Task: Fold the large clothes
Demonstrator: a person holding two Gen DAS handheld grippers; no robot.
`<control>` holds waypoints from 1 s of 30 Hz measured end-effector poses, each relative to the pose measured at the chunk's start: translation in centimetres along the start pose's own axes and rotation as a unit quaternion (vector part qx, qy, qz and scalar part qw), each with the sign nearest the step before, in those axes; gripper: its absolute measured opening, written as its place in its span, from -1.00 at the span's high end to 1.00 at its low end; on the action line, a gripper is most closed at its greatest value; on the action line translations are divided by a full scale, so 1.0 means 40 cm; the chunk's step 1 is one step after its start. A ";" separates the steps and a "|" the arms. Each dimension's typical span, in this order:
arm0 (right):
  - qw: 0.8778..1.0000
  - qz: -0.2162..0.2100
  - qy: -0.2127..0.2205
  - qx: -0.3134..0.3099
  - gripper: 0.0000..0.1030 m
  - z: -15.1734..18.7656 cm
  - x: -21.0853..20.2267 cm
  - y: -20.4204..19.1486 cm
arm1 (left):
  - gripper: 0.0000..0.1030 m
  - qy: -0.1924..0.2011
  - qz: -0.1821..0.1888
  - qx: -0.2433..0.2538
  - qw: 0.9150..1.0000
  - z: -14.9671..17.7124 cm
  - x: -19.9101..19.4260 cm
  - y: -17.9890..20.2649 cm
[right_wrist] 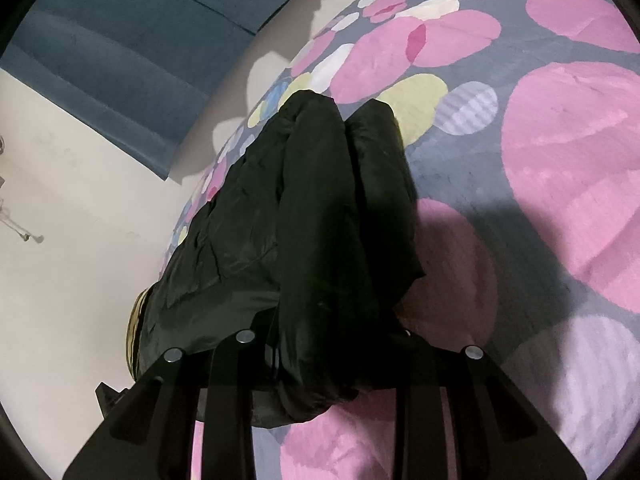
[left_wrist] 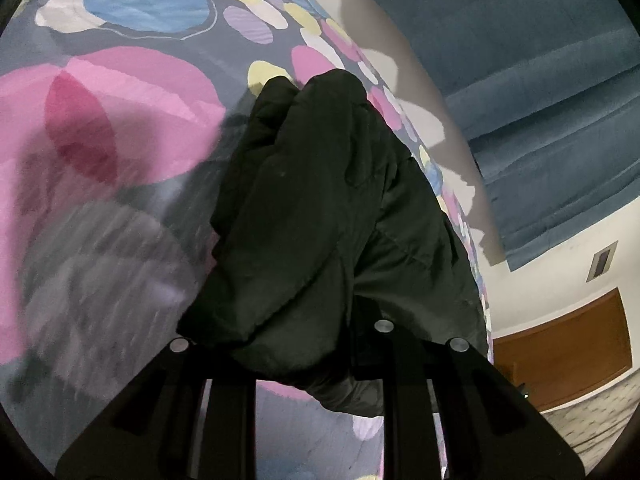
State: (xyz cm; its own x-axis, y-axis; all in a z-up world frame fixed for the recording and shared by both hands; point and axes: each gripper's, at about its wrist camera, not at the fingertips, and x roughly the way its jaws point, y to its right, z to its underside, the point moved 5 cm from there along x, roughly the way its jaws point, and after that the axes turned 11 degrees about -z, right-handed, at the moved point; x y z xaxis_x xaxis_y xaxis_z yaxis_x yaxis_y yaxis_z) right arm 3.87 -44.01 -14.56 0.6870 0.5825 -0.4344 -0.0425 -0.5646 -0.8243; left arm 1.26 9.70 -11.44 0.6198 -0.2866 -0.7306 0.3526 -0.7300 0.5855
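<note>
Both grippers, left (left_wrist: 316, 344) and right (right_wrist: 320, 356), clamp the black jacket (left_wrist: 320, 200) over the spotted bedspread (left_wrist: 120, 120), blue curtain (left_wrist: 540, 100) beside

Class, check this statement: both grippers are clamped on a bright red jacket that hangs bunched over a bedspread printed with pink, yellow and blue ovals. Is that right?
One detail is wrong: the jacket is black, not red, as both wrist views show. The rest stands: the left gripper and right gripper each pinch it with closed jaws, bunched over the oval-printed bedspread.

A bed (left_wrist: 120, 208) carries a grey cover printed with pink, blue and yellow circles. A black garment (left_wrist: 320, 220) lies bunched along its edge.
</note>
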 end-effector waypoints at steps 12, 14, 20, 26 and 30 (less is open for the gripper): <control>1.000 -0.002 0.000 0.004 0.43 0.007 -0.005 -0.001 | 0.64 0.004 -0.011 0.007 1.000 0.021 -0.017 -0.002; 1.000 -0.003 0.000 0.004 0.43 0.010 -0.007 0.001 | 0.64 0.004 -0.012 0.007 1.000 0.024 -0.020 -0.002; 1.000 -0.005 -0.001 0.004 0.43 0.013 -0.010 0.002 | 0.64 0.005 -0.018 0.011 1.000 0.028 -0.027 0.000; 1.000 -0.008 -0.002 0.008 0.43 0.017 -0.012 0.008 | 0.64 0.005 -0.023 0.017 1.000 0.034 -0.034 -0.004; 1.000 -0.010 -0.003 0.012 0.43 0.019 -0.008 0.014 | 0.64 0.004 -0.024 0.018 1.000 0.037 -0.036 -0.007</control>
State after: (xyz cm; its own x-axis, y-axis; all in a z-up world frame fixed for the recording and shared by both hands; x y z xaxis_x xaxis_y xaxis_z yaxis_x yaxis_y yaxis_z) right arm 3.07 -44.07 -15.18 0.6835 0.5966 -0.4207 -0.0463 -0.5397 -0.8406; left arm -0.78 9.38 -11.07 0.6087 -0.2447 -0.7547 0.3569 -0.7651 0.5359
